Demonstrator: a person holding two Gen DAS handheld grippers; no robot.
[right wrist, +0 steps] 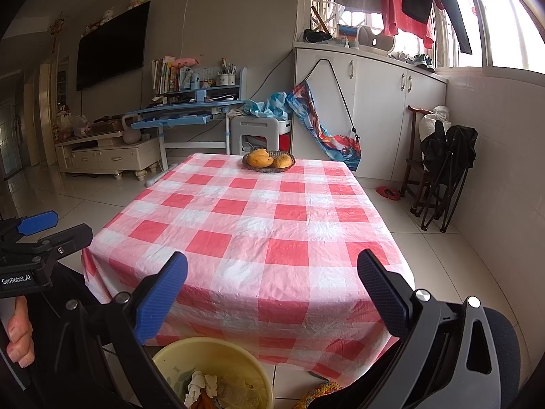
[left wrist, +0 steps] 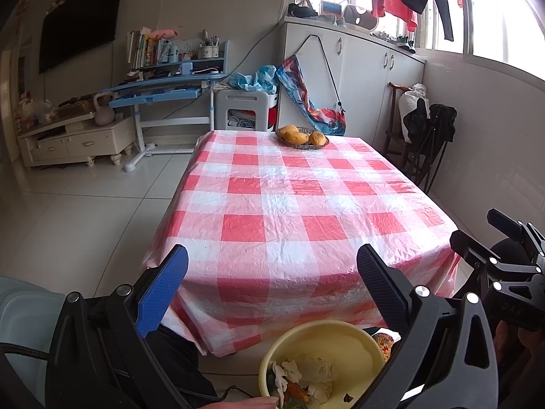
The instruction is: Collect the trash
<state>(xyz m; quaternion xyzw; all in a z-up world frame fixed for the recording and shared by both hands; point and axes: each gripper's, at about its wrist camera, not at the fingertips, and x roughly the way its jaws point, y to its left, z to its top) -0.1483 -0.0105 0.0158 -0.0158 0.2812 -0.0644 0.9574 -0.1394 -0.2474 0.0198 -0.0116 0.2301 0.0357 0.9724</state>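
Observation:
A yellow bucket point(left wrist: 340, 344) stands on the floor in front of the table, with crumpled paper and food scraps point(left wrist: 303, 375) inside; the right wrist view shows the same bucket point(right wrist: 218, 358) and scraps point(right wrist: 204, 387). My left gripper point(left wrist: 272, 266) hangs open above the bucket and the table's near edge, with nothing between its fingers. My right gripper point(right wrist: 272, 269) is open and empty too, level with the near edge. The table wears a red and white checked cloth point(left wrist: 299, 204). The right gripper point(left wrist: 507, 238) shows at the far right of the left wrist view, and the left gripper point(right wrist: 51, 226) at the left of the right wrist view.
A woven basket with yellow fruit point(left wrist: 302, 137) sits at the table's far edge, the same basket point(right wrist: 269, 162) in the right view. Folding chairs point(right wrist: 442, 170) lean on the right wall. A blue desk point(left wrist: 163, 92) and white cabinets point(left wrist: 357, 78) stand behind. A hand point(right wrist: 18, 337) holds the left handle.

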